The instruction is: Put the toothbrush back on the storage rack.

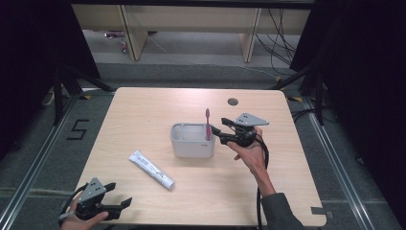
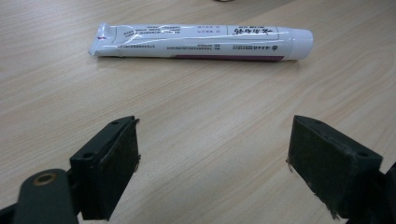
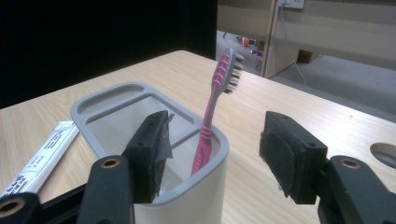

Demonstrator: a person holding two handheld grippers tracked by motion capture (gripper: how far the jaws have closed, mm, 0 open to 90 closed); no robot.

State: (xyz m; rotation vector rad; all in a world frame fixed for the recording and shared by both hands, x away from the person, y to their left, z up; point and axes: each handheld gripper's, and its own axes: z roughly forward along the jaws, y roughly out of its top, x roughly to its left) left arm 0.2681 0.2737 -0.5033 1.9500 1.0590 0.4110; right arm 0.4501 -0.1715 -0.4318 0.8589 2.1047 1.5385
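The light wooden surface [image 1: 143, 115] carries everything; near its middle stands a grey holder [image 1: 192, 140] with 2 compartments, a shallow tray part on the far side from the right claw and a deeper cup part nearer it. A white toothpaste tube [image 1: 151, 169] lies flat to the holder's left, well apart from it, cap end toward the near edge. A pink toothbrush [image 1: 208, 123] stands tilted in the cup part, bristles up. The right claw [image 1: 218, 132] sits just beside the holder at the toothbrush's side, jaws wide, nothing pressed between them; the left claw [image 1: 125, 207] rests low at the near left corner, jaws wide and empty, pointing toward the tube.
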